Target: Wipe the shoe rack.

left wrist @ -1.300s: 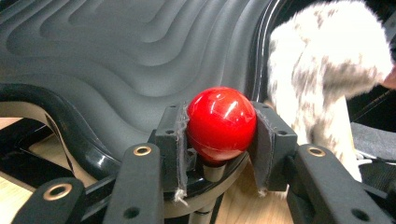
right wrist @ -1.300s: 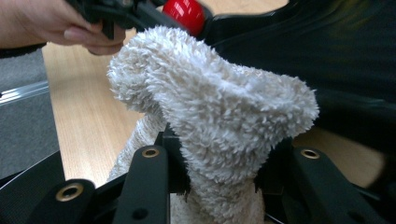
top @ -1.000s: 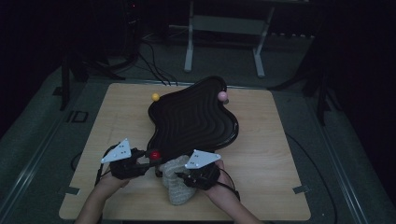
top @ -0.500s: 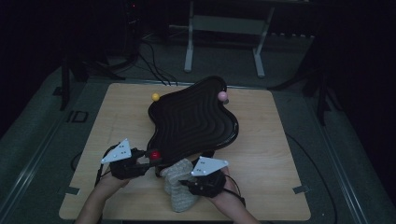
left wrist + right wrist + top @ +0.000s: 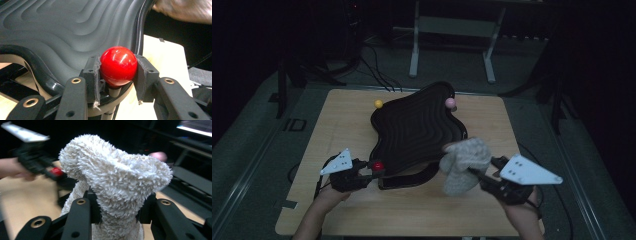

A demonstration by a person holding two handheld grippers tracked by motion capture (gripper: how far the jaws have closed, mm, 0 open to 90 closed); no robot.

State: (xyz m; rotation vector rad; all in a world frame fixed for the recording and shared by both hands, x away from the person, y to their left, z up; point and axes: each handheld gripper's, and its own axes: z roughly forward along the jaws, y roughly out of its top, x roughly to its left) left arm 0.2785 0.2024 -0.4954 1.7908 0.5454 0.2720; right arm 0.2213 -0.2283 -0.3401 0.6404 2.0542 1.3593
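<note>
High view: my left hand-held gripper (image 5: 371,169) sits at the near-left corner of the black wavy tray (image 5: 417,131), pinching the red ball knob (image 5: 378,165) there. That pins the tray to the tabletop (image 5: 337,115) so it doesn't slide under wiping. My right hand-held gripper (image 5: 477,176) is off the tray's near-right edge, holding the white fluffy cloth (image 5: 463,164) up, bunched, just ahead of the jaws and over the rim. Yellow knob (image 5: 378,104) and pink knob (image 5: 450,102) are at the far corners, well ahead of both grippers.

Left gripper view: jaws closed on the red ball (image 5: 118,66), pads (image 5: 94,72) touching both sides; its stem runs down to the tray rim (image 5: 37,67). The ribbed tray surface spreads out beyond it. Grip looks solid, a good anchor.

Right gripper view: jaws clamped on the cloth's (image 5: 117,180) lower neck, with the loose wad mushrooming above the pads. That leaves plenty of soft bulk forward for contact, I'd say ready to go down onto the ribs.
</note>
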